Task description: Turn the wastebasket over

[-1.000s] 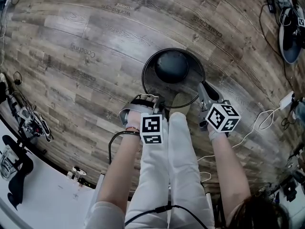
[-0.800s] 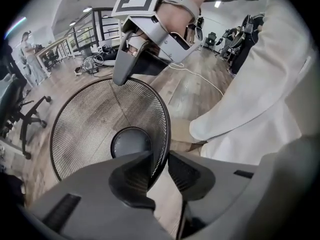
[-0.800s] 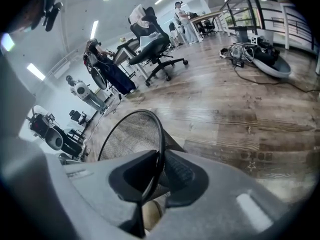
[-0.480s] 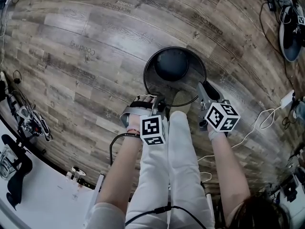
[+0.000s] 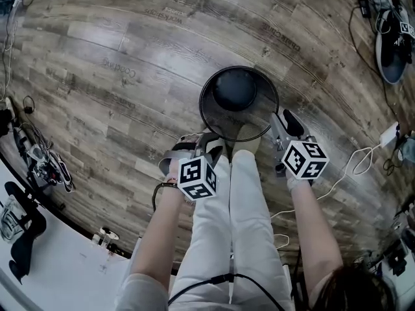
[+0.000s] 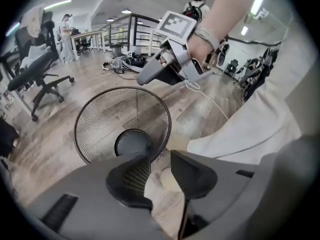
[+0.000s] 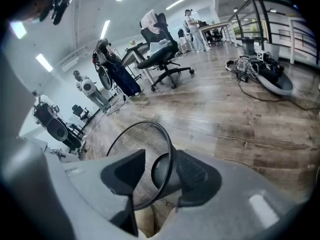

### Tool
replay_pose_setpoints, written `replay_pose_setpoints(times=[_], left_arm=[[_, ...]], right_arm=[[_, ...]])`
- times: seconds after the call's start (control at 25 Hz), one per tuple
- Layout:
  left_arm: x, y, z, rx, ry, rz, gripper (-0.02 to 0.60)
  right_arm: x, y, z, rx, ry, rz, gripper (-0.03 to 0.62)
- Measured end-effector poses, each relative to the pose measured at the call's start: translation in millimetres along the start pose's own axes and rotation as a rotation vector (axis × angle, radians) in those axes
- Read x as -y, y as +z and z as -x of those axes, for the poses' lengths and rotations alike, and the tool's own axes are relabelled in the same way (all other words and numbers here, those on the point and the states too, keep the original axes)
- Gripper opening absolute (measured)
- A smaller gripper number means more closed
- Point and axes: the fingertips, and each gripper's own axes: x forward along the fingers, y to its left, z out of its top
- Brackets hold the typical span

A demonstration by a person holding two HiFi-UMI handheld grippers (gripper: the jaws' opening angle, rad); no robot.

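Note:
The wastebasket [image 5: 238,102] is a black wire-mesh bin that stands upright on the wood floor, mouth up, just ahead of the person's shoes. My left gripper [image 5: 211,149] hovers at its near-left rim. In the left gripper view this gripper [image 6: 157,176] is open, with only shoe and floor in the gap and the wastebasket [image 6: 122,124] just beyond the tips. My right gripper [image 5: 280,120] is at the near-right rim. Its jaws are opening, and the right gripper [image 7: 162,176] has the wastebasket rim [image 7: 170,169] standing between the pads without being pressed.
The person's white trouser legs [image 5: 227,225] and shoes [image 5: 246,135] are right behind the bin. A white cable [image 5: 350,167] trails on the floor at right. An office chair [image 7: 165,54], a cable heap [image 7: 260,69] and desks stand farther off. A white table corner [image 5: 39,258] is at lower left.
The left gripper let go of the rim, rolled and drew back toward the person. The right gripper's jaws opened off the rim. The wastebasket stays upright.

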Motion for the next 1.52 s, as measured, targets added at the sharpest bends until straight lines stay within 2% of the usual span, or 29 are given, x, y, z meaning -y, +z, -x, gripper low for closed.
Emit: replay_pose_setpoints(times=[0.08, 0.24, 0.32, 0.48, 0.56, 0.92, 1.24, 1.52], left_arm=[[-3, 8, 13, 0.05, -0.005, 0.058, 0.124], [-23, 20, 36, 0.086, 0.05, 0.153, 0.123], [-36, 29, 49, 0.115, 0.093, 0.193, 0.103], [-57, 54, 80, 0.213, 0.172, 0.269, 0.023], [-63, 67, 98, 0.263, 0.194, 0.301, -0.002], [-89, 114, 185, 0.504, 0.24, 0.474, -0.002], [-105, 146, 266, 0.674, 0.303, 0.549, -0.002], [-95, 192, 322, 0.726, 0.304, 0.464, -0.002]], right_arm=[[-1, 9, 10, 0.016, -0.009, 0.029, 0.187], [-6, 29, 30, 0.062, -0.006, 0.047, 0.171], [-12, 38, 39, 0.082, -0.008, 0.058, 0.125], [-32, 52, 58, 0.103, 0.014, 0.119, 0.0], [-46, 59, 67, 0.11, 0.043, 0.143, 0.0], [-111, 114, 120, 0.182, 0.151, 0.235, -0.002], [-167, 166, 170, 0.261, 0.224, 0.366, -0.003], [-196, 206, 221, 0.339, 0.234, 0.373, -0.003]])
